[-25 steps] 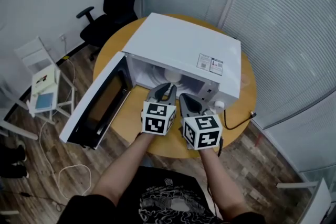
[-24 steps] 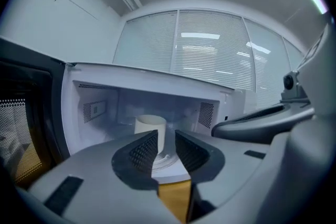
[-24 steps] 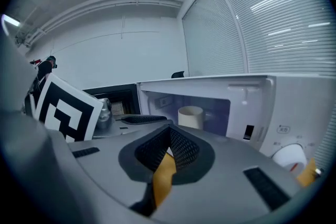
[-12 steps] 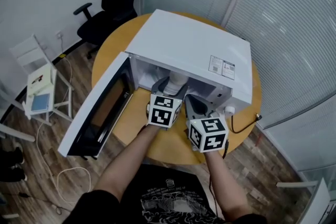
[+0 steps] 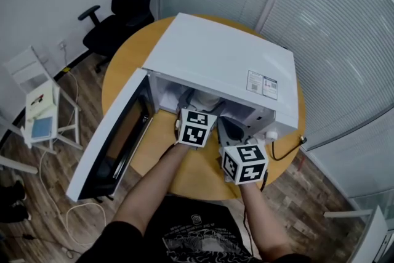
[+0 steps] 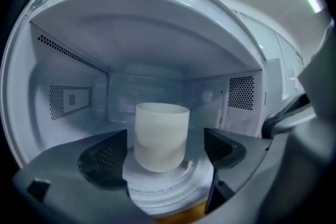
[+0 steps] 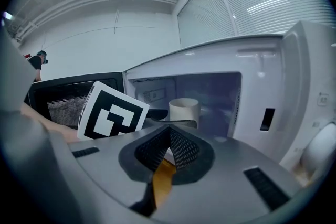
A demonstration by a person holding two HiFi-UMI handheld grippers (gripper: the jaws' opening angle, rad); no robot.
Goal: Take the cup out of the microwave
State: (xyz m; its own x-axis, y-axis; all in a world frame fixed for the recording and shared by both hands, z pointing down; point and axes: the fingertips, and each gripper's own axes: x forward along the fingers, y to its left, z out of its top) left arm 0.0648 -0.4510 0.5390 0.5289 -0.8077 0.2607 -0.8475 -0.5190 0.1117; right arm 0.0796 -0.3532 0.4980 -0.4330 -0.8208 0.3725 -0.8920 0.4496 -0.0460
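The upright, off-white cylindrical cup (image 6: 160, 134) stands mid-frame, straight ahead between the left gripper's (image 6: 165, 156) opening jaws, untouched, while the right gripper (image 7: 168, 150), jaws together, hangs farther out.

Holds a gripper in each hand, left forearm (image 5: 154, 185) and right forearm (image 5: 261, 222) bare and stretched forward side by side. Reaches further ahead with the left gripper (image 6: 165, 150), tipped slightly downward, jaws opening wide, with the cup (image 6: 161, 134) standing between the pads (neither pad pressing on it). Carries the right gripper (image 7: 169, 148) just behind and to the right of the left one, angled a little down, jaws closed together on nothing.
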